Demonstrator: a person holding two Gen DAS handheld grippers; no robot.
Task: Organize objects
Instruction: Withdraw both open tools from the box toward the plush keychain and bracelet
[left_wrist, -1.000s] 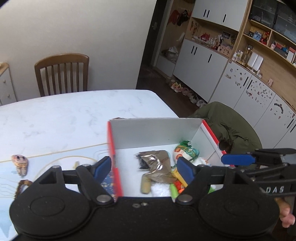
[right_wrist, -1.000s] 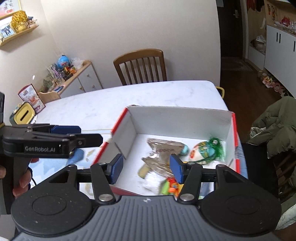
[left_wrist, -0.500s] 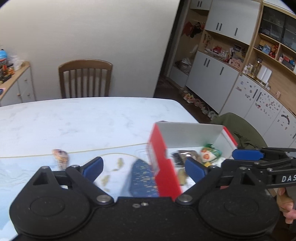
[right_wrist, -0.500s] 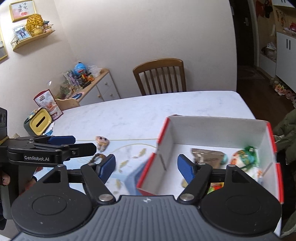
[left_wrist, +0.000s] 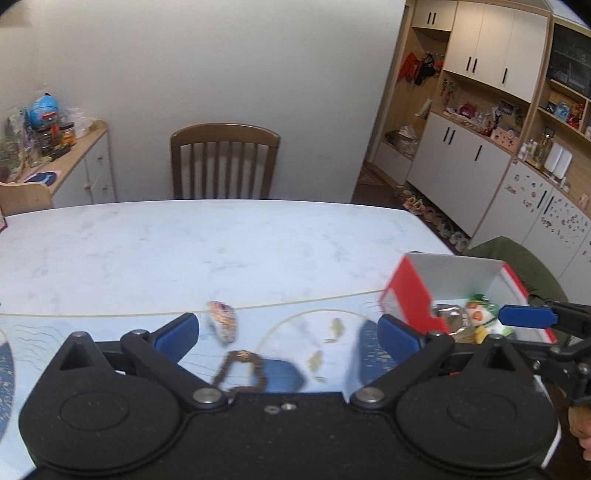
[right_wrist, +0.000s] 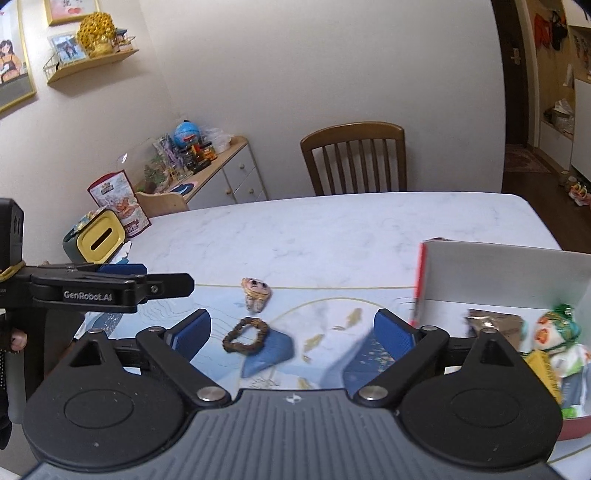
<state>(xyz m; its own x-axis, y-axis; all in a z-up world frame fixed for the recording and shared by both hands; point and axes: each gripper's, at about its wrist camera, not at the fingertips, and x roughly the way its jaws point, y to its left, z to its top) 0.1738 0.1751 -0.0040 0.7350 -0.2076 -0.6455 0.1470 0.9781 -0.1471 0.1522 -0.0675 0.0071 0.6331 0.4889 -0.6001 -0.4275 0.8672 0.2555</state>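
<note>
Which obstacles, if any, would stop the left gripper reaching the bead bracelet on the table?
Probably none: the left gripper is open and empty, and the bead bracelet lies uncovered between its fingers.

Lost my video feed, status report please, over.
Left tool and right tool open, empty. Bead bracelet and small figurine loose on the mat; box to the right. Nothing in the way.
</note>
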